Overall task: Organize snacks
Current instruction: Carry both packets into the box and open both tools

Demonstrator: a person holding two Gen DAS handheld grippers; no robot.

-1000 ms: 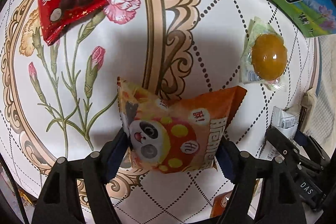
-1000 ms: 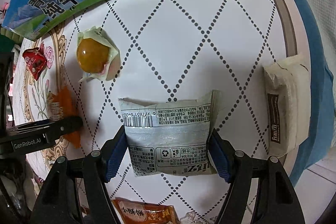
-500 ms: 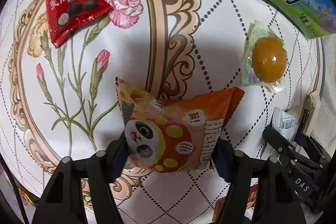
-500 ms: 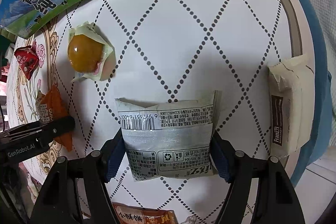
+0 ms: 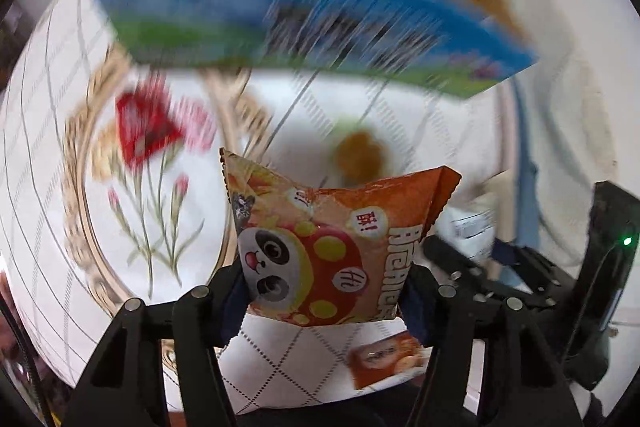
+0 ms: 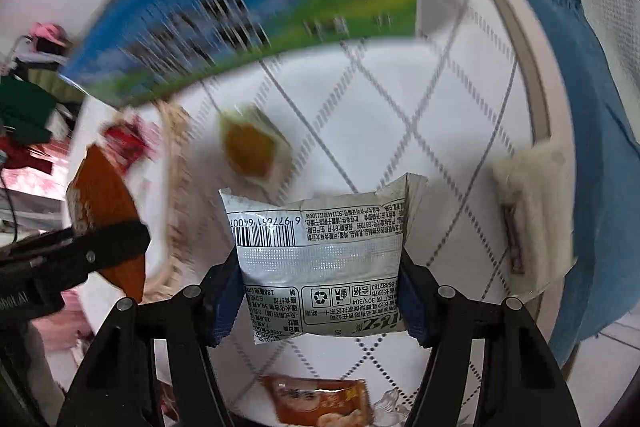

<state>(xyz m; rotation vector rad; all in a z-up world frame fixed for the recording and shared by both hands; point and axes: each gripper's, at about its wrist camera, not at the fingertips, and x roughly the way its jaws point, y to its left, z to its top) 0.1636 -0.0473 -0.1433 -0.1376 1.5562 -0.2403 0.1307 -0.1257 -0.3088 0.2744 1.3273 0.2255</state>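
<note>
My left gripper point(image 5: 322, 291) is shut on an orange panda snack bag point(image 5: 320, 243) and holds it above the table. My right gripper point(image 6: 320, 291) is shut on a silver snack packet point(image 6: 320, 255), barcode side up, also lifted. The orange bag also shows in the right wrist view point(image 6: 108, 215). A blue and green milk carton box point(image 5: 296, 23) stands at the back, open at the top with snacks inside; it also shows in the right wrist view point(image 6: 248, 15). Both views are blurred.
On the round patterned table point(image 6: 440, 99) lie a red triangular packet point(image 5: 144, 131), a wrapped yellow snack point(image 6: 250, 149), a beige packet point(image 6: 532, 215) at the right rim and an orange packet point(image 6: 320, 399) at the front. Blue cloth point(image 6: 600, 147) hangs on the right.
Both grippers have risen with their snacks and tilted up toward the milk box, which now shows its open top. The table items look smaller and lower.
</note>
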